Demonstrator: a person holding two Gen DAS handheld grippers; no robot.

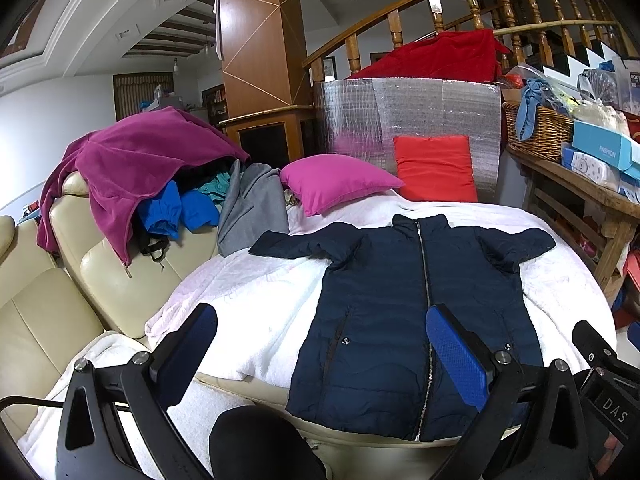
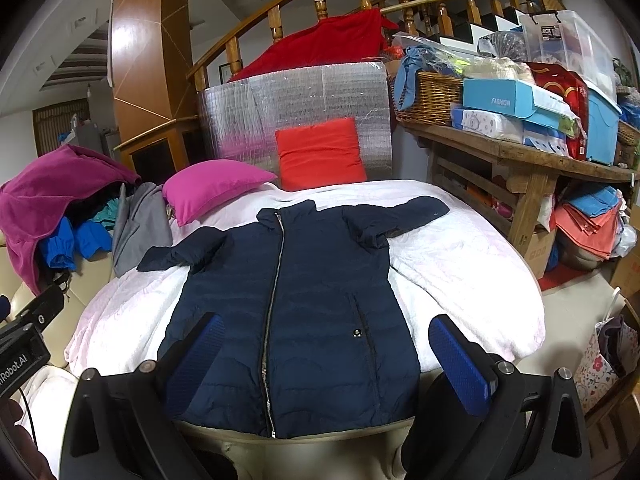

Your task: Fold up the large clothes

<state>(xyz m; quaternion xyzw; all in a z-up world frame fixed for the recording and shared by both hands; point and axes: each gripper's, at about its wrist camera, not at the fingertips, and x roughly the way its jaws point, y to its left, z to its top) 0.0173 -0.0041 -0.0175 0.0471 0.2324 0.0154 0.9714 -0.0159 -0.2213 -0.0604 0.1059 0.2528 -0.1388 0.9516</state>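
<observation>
Left claw [image 1: 320, 360]: hanging released, blue pads spread wide, gripping nothing, sitting above the near hem and slightly left of the zipper line.
Right claw [image 2: 328, 364]: likewise hanging released and empty, its spread pads framing the lower body of the garment.
Navy puffer jacket [image 2: 304, 312]: lying flat, front up and zipped, on the white blanket [image 2: 460, 272]; hem nearest both claws, collar farthest, so its long axis is running straight away along the zipper [image 2: 276, 280].
Sleeves: the left sleeve [image 1: 292, 244] and right sleeve [image 2: 404, 212] are spreading sideways at the far end, well apart from both claws.
Key relation: the jacket is sitting directly ahead and below; each claw is nearer its own side's hem corner, so, as a judgement, folding is likely starting with a forward reach to the matching sleeve.
Beyond: magenta pillow [image 2: 212, 188] and red pillow [image 2: 320, 152] are resting past the collar, not touching it.
Far left: a clothes pile [image 1: 152, 176] is waiting on the cream sofa [image 1: 44, 320].
</observation>
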